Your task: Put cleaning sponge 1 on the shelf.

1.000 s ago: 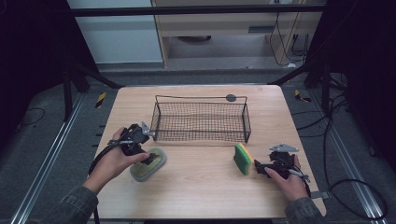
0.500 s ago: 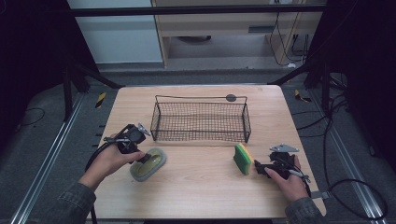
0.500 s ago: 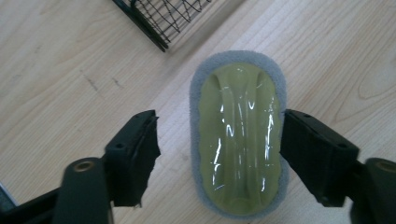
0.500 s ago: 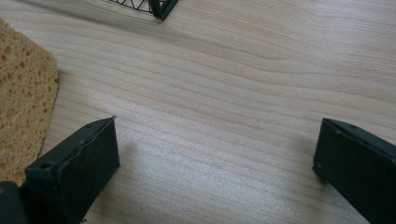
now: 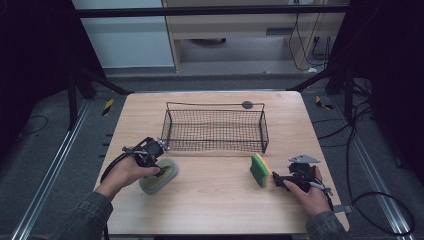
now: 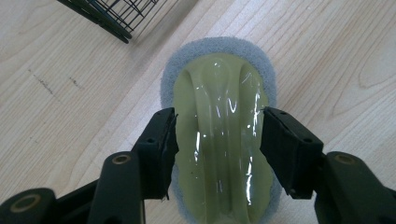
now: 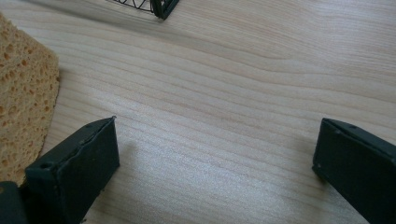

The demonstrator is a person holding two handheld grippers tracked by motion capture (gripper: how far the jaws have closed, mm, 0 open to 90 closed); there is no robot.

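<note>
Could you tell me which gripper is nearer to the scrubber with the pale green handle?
Left. The left gripper straddles the scrubber; the right gripper sits far across the table.

- A black wire basket [image 5: 214, 129] stands upright on the far half of the surface [image 5: 210, 210], its long side across the width.
- A small dark round disc [image 5: 247, 105] lies on the wood just behind the basket's far rim, towards its right end.
- The surface is pale, grained wood with rounded corners.
- Grey floor [image 5: 45, 150] lies around it, with metal rails running along both sides.
- Loose black cables [image 5: 360, 135] trail over the floor to the right.
- Two yellow-and-black striped pieces [image 5: 108, 106] lie on the floor, one on each side.
</note>
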